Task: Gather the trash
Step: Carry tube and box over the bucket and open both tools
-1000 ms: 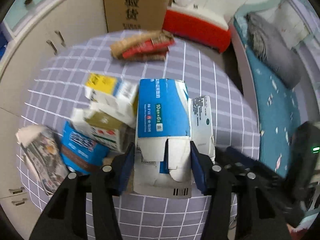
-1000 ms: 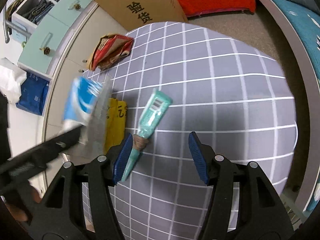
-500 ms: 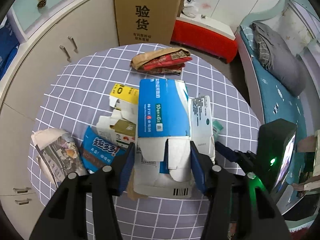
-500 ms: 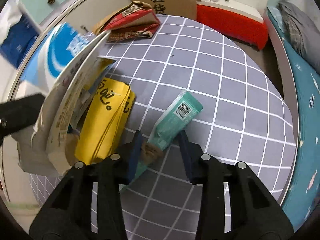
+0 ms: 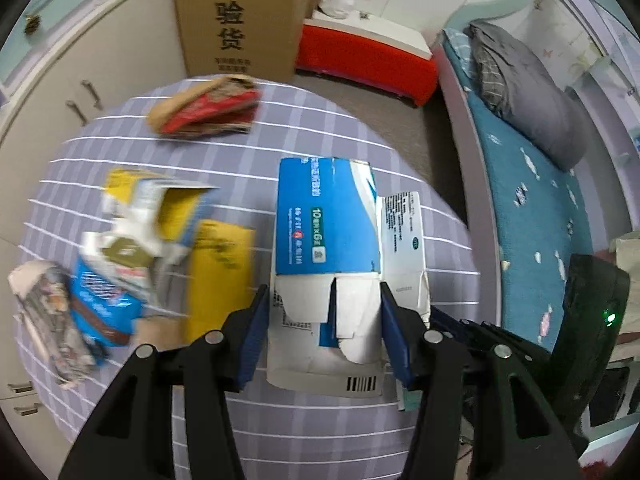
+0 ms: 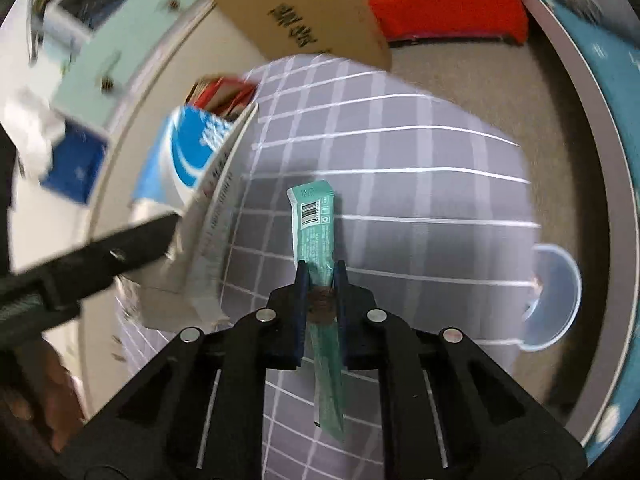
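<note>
My left gripper is shut on a flattened blue and white carton and holds it above the round checked table. The carton also shows at the left of the right wrist view. My right gripper is shut on a green wrapper and holds it lifted over the table. Loose trash lies on the table's left: a yellow bag, a yellow and white box, a blue packet, a crumpled paper and a red and brown wrapper.
A tall cardboard box stands behind the table, next to a red bench. A bed runs along the right. Cabinets line the left. A clear blue bowl shows at the table's right edge.
My right gripper closed on the green wrapper and lifted it off the table. My left gripper kept its hold on the carton and shifted right, so the trash pile slid left in view.
</note>
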`<state>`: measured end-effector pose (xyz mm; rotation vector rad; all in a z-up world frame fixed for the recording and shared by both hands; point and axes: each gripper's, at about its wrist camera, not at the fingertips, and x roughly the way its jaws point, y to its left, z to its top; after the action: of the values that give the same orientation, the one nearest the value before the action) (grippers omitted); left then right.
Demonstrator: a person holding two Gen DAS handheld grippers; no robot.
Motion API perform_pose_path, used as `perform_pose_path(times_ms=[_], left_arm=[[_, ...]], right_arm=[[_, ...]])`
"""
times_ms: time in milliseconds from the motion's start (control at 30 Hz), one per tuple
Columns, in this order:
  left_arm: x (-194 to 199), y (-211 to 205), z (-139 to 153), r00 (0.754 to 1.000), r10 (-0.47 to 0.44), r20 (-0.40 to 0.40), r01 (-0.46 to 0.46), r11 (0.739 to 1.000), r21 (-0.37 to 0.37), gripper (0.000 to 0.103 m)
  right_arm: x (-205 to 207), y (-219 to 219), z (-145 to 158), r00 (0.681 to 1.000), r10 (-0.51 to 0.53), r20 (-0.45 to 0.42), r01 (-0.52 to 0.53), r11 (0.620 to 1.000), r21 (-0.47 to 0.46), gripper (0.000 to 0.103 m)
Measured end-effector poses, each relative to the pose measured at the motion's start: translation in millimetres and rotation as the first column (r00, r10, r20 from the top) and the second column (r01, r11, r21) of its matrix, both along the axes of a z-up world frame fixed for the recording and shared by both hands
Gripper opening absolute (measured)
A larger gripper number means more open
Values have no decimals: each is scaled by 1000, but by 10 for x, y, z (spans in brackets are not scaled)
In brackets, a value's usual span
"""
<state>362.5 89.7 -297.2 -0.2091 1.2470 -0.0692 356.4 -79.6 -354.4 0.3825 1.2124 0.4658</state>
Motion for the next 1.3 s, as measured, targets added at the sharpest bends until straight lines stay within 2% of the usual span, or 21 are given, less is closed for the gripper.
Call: perform_pose_path(times_ms=[67,200,367,500,800,867,933,1300], left_arm=[[50,-254,-21,1000,-26,-2,26,1000,7,52],[130,-694,-47,998,-63,-12,63,998,-15,52],[218,-1338,-175,990,-132,-39,131,991,-33,52],[229,-1767,-322,980,-186,-71,183,982,-50,52],[259,-2419,-758,954,-249,-168,244,968,-53,52],[245,-2525,-806,949,-261,-179,256,965,-48,52],[228,-2605,-841,945,-270,-186,266,963,-47,52],[189,-2840,-915,931,-294,-215,293,955,-36,52]], right_arm=[[-3,-305,13,998,-53,-17,53,997,50,13],[-63,-865,70,992,-124,-14,125,990,59,13],[-58,-1602,-29,975,-221,-20,221,975,-9,13],[-97,-2091,-180,964,-263,-37,260,963,-65,13],[-181,-2608,-463,936,-341,-85,330,936,-118,16],[-196,-2697,-500,930,-354,-99,342,932,-123,23],[-223,-2789,-517,923,-370,-102,357,926,-124,52],[-321,-3087,-465,905,-411,-108,400,910,-110,53]])
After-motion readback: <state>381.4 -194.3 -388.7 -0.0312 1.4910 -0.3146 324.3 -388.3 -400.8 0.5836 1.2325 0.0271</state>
